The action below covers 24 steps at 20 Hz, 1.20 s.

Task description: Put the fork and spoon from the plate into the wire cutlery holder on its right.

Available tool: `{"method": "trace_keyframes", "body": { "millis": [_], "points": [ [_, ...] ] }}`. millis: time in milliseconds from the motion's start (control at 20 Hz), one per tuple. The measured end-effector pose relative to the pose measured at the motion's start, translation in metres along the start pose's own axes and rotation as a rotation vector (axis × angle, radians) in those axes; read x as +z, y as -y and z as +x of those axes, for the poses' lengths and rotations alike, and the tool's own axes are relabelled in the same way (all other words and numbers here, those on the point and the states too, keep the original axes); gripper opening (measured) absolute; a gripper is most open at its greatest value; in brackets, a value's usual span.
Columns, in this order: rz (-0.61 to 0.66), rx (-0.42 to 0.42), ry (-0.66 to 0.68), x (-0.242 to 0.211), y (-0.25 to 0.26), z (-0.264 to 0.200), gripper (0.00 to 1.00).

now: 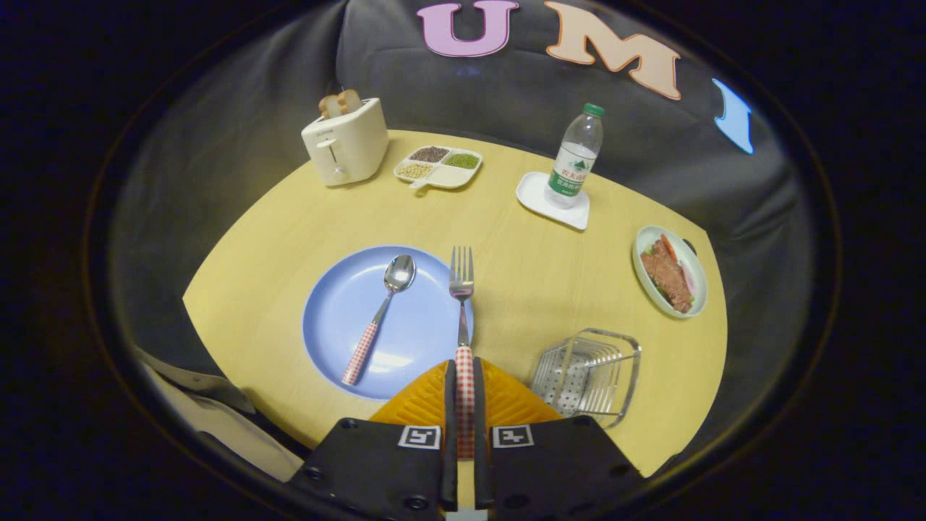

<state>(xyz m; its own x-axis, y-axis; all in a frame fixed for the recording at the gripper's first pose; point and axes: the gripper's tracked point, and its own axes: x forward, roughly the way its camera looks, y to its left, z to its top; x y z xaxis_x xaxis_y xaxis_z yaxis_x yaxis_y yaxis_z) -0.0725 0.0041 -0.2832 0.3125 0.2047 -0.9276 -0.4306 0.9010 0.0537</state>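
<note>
We have the fork (461, 304) by its checked handle: the tool (464, 405) is pressed together on that handle, both fingers against it, with the tines pointing straight ahead over the right rim of the blue plate (340, 318). Whether the fork is already clear of the plate we cannot tell. The spoon (380, 315) lies on the plate just left of the fork, bowl away from us, handle slanting toward the near edge of the surface (535, 275). The wire cutlery holder (589, 376) stands near the near-right edge of the surface, just right of the tool and well apart from the plate.

To do this step well, we judge that we should raise the fork enough to clear the plate rim, keep the pinch firm so the long handle does not swivel, carry it right, and lower it inside the wire walls before letting go.

Farther off, toward the far edge, stand a toaster (346, 141), a divided dish (438, 166) and a bottle (576, 155) on a coaster; a bowl of food (669, 271) sits by the right edge.
</note>
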Motion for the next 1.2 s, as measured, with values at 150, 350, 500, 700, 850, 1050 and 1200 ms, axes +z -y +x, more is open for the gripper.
{"method": "trace_keyframes", "body": {
  "millis": [150, 350, 500, 700, 850, 1050, 1200],
  "points": [
    [-0.031, 0.011, -0.024, 0.001, 0.022, -0.021, 0.12],
    [-0.093, 0.009, -0.079, -0.009, 0.059, -0.048, 0.12],
    [-0.125, 0.02, -0.133, -0.021, 0.08, -0.062, 0.12],
    [-0.165, 0.039, -0.229, -0.039, 0.105, -0.073, 0.12],
    [-0.203, 0.053, -0.297, -0.049, 0.119, -0.073, 0.12],
    [-0.22, 0.083, -0.386, -0.056, 0.123, -0.061, 0.12],
    [-0.247, 0.1, -0.449, -0.057, 0.122, -0.051, 0.12]
  ]
}}
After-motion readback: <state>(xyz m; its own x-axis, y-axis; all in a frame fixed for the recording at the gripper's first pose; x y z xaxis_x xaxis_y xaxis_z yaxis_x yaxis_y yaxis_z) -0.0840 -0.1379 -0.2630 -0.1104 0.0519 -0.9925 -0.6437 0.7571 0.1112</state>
